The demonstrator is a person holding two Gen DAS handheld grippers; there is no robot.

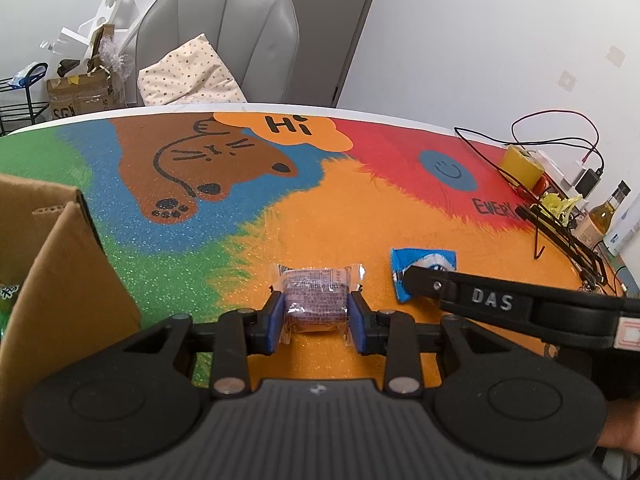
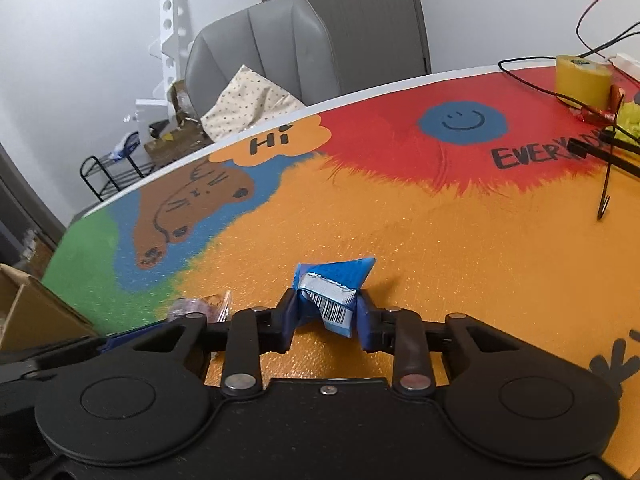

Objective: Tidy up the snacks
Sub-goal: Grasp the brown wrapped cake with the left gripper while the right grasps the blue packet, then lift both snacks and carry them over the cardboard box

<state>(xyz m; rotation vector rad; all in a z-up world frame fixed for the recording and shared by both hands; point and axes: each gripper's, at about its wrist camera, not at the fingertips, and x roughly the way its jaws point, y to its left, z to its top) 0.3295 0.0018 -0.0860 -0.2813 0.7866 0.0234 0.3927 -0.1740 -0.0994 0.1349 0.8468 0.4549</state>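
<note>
I had both snacks pinched on the desk (image 1: pixel 400 208): left gripper (image 1: pixel 316 316) clamped on the clear-wrapped cake (image 1: pixel 315 294), right gripper (image 2: pixel 328 312) squeezing the blue packet (image 2: pixel 332 288). Next, I judged, lift both towards the cardboard box (image 1: pixel 60 272) on my left.

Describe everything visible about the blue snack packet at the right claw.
The blue snack packet is a small foil-lined wrapper, blue outside, with a silvery folded seam and a barcode panel facing the camera. It looks crumpled, one corner pointing up and right. It sits on the orange part of the table mat, pinched between the right claw pads.
</note>
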